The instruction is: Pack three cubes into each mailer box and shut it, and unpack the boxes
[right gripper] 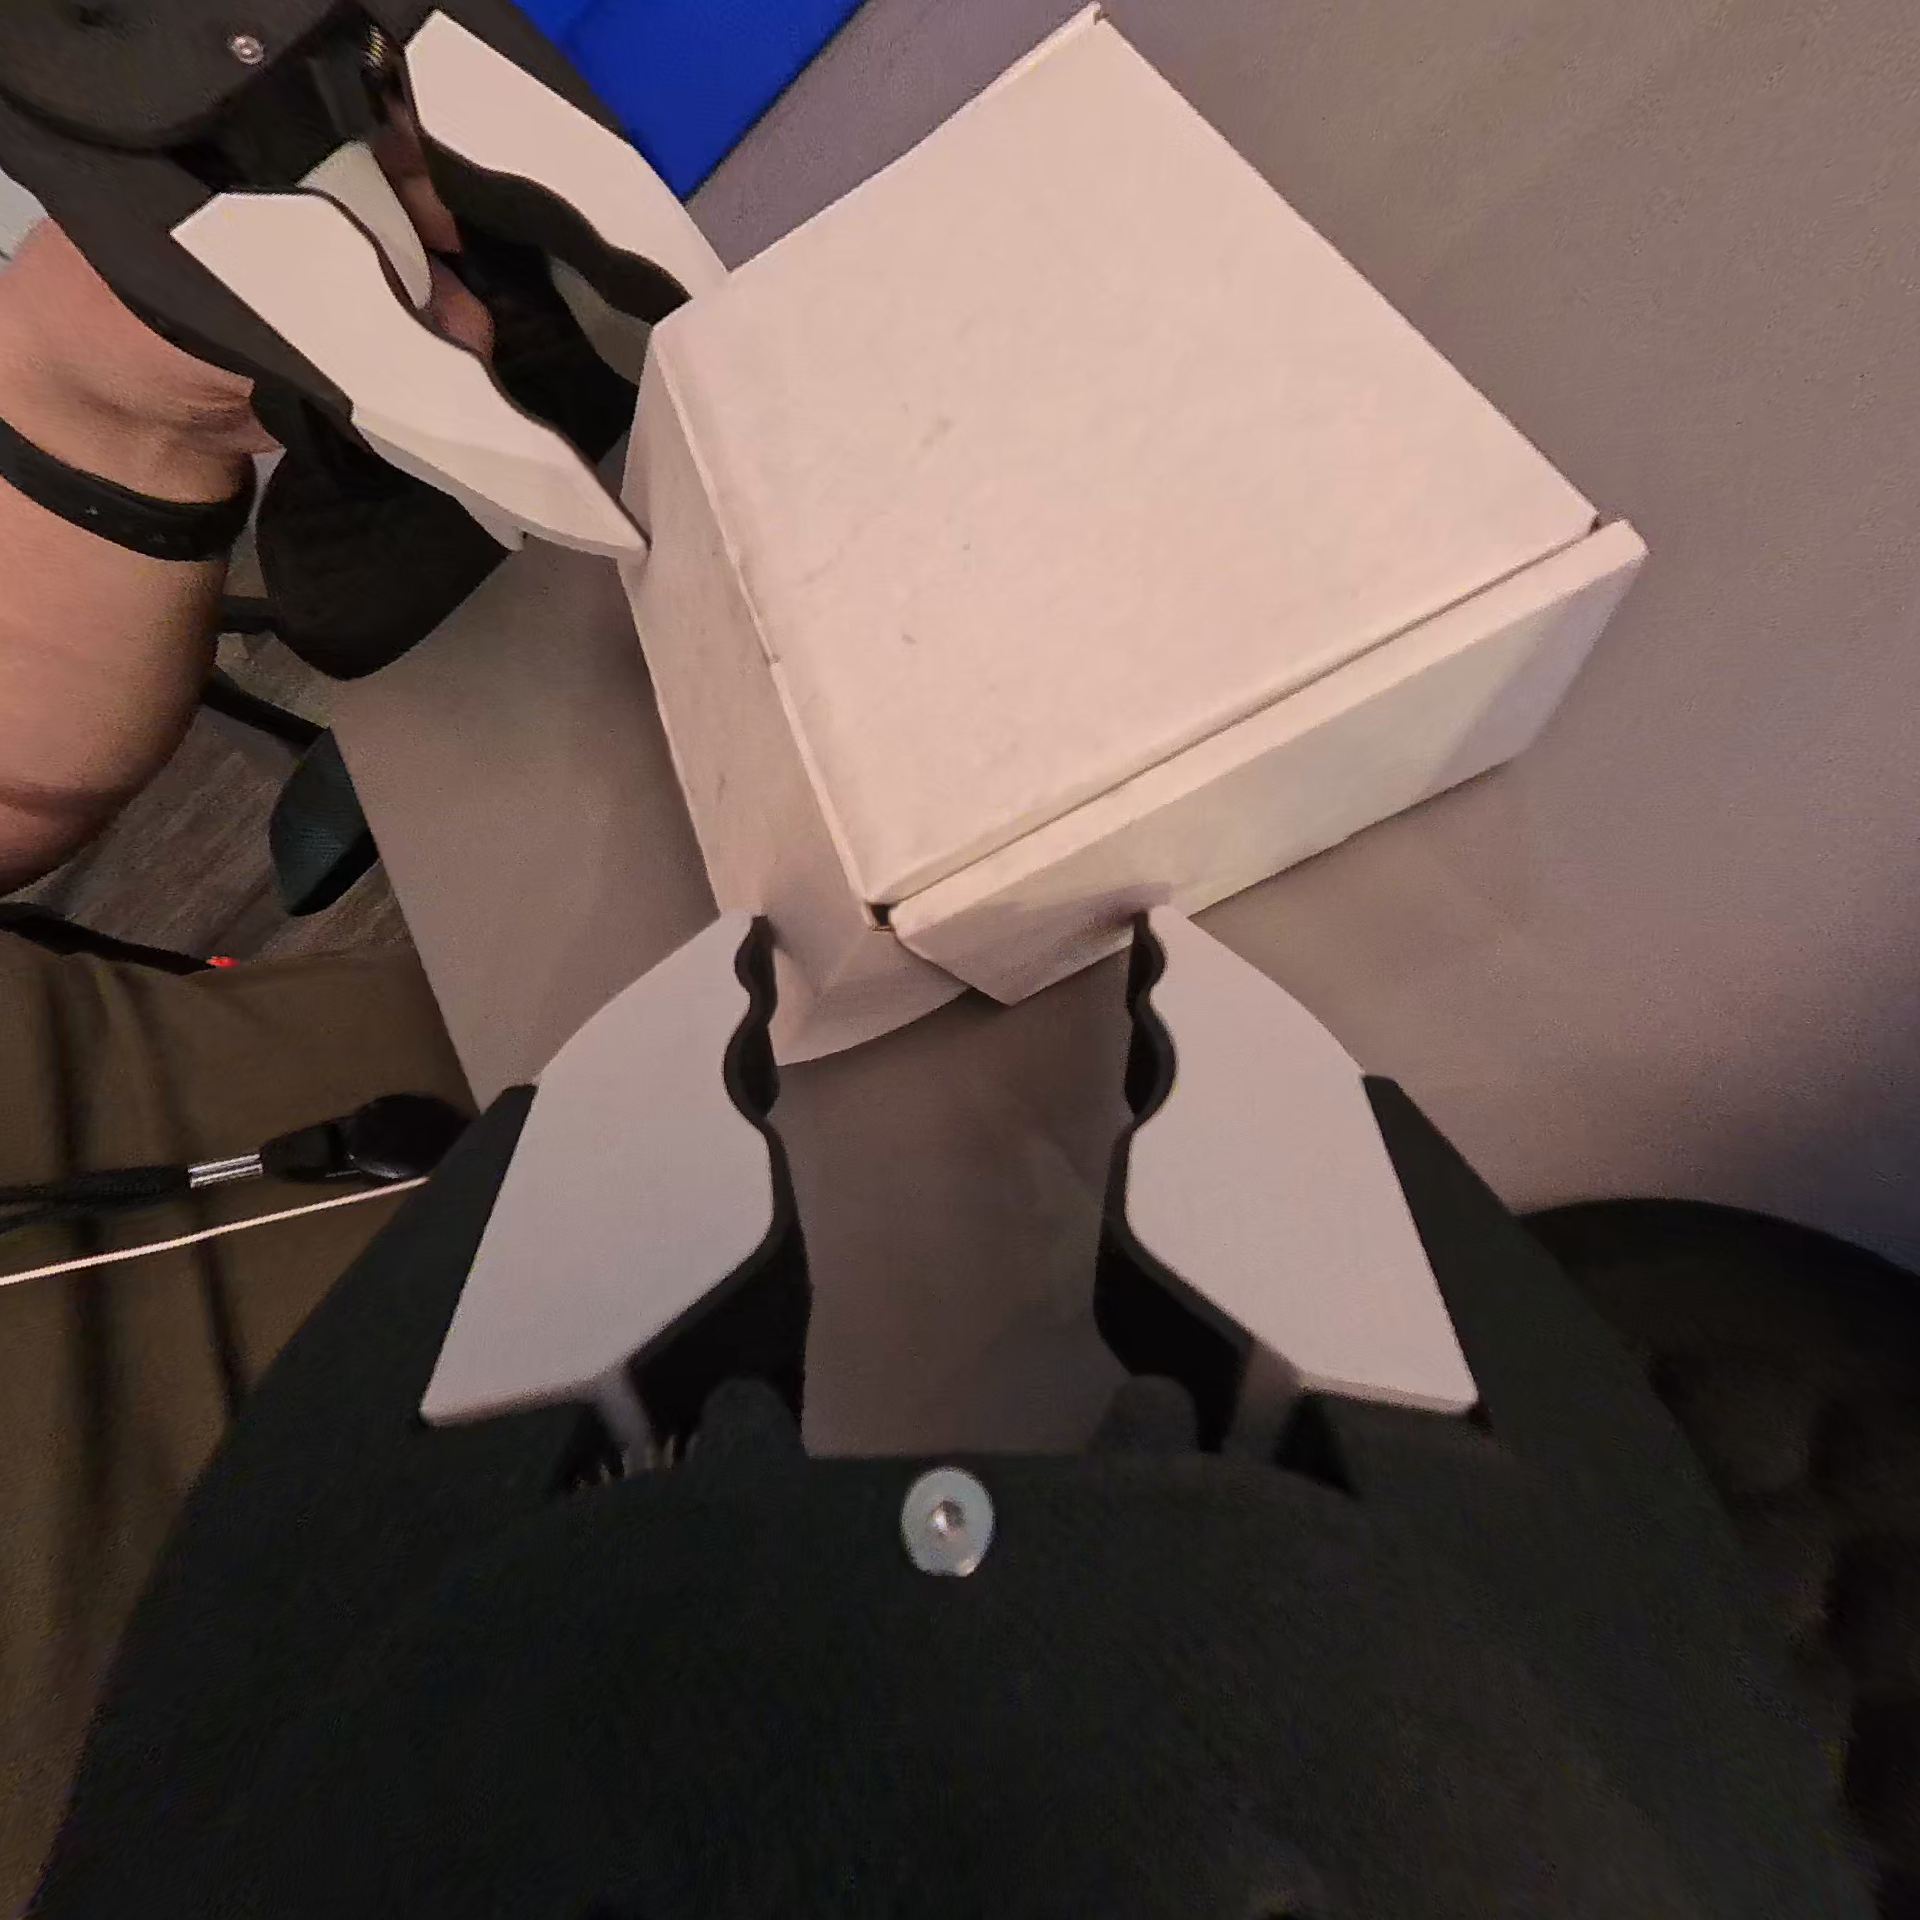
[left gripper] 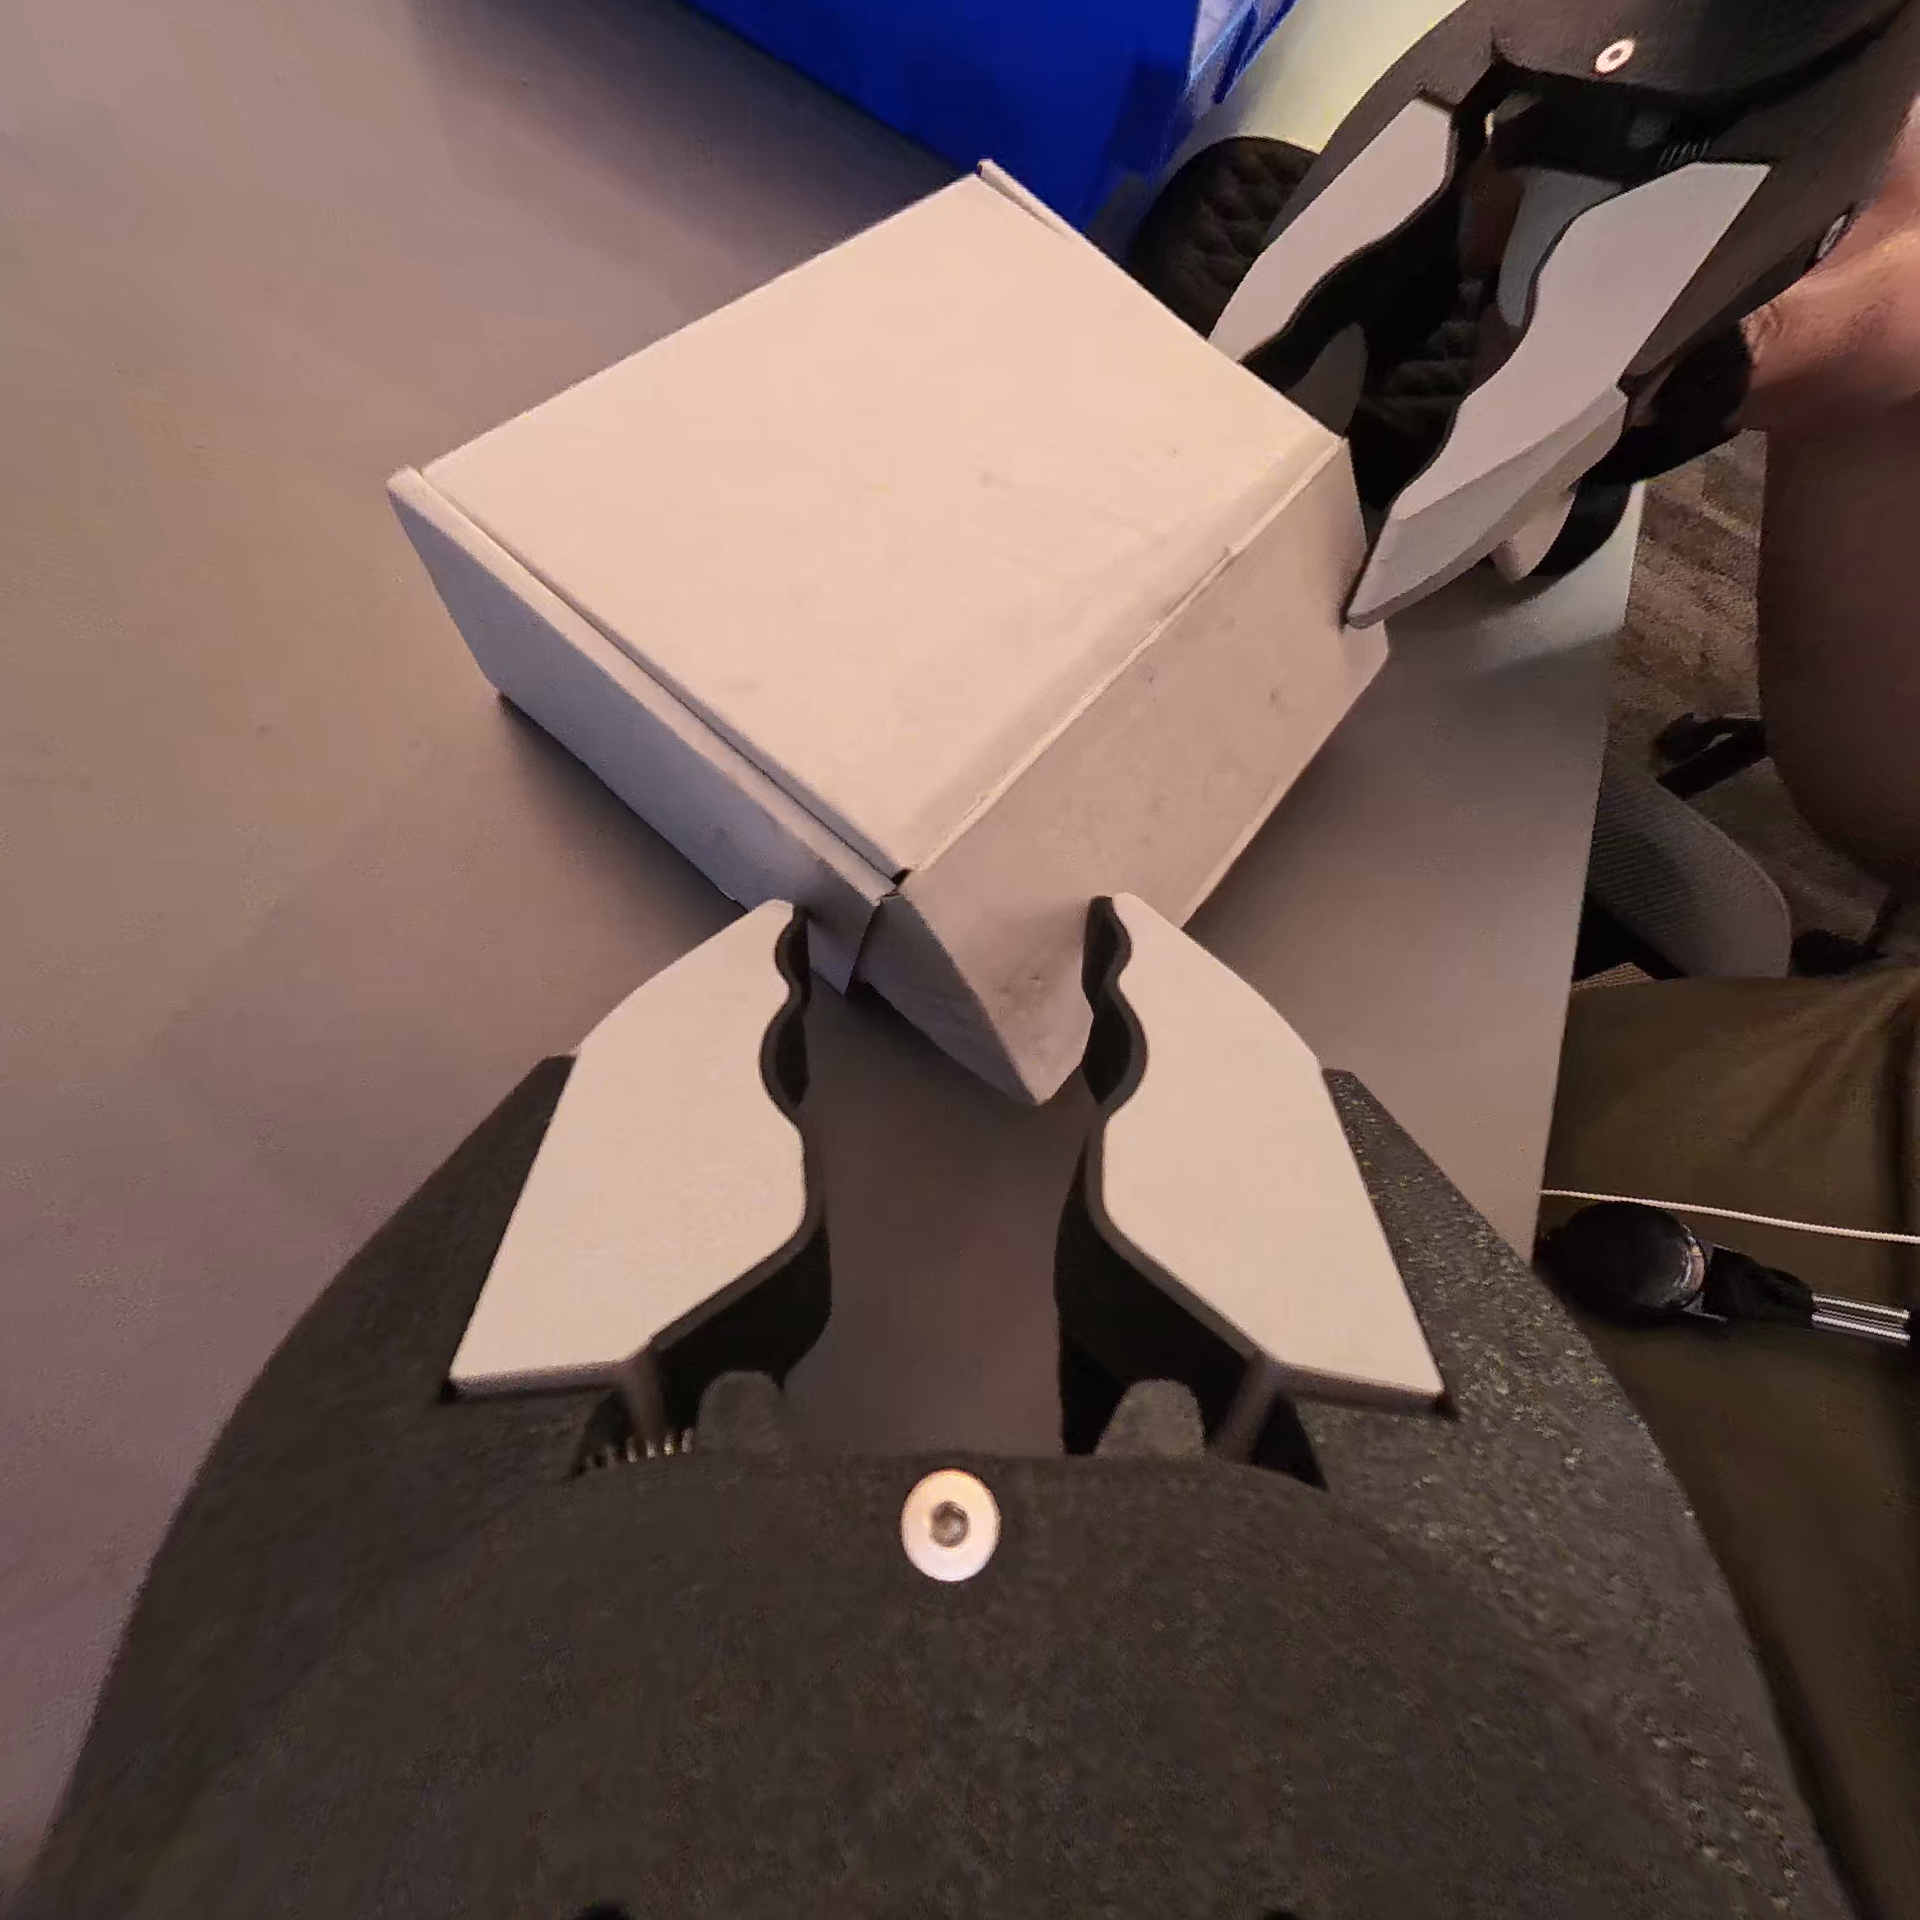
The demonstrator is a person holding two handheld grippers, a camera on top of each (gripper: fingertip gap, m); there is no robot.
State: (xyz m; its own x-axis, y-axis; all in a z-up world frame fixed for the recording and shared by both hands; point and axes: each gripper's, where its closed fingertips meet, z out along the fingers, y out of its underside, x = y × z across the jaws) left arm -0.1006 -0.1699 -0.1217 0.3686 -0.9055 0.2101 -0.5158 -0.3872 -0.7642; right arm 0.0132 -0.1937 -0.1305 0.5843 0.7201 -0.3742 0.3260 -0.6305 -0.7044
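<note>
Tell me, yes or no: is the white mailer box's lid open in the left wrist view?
No. The mailer box sits on the table with its lid folded flat and shut.

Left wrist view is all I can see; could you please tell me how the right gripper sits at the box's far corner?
Observer: The right gripper is open, and a corner of the box sits between its fingertips.
Operator: Thank you. Is the side beyond that corner shut?
Observer: Yes, the side hidden from you lies flat, with the lid seam closed along its top.
Operator: Is anything behind my left gripper?
Observer: A black band circles the arm that holds the left gripper.
</note>
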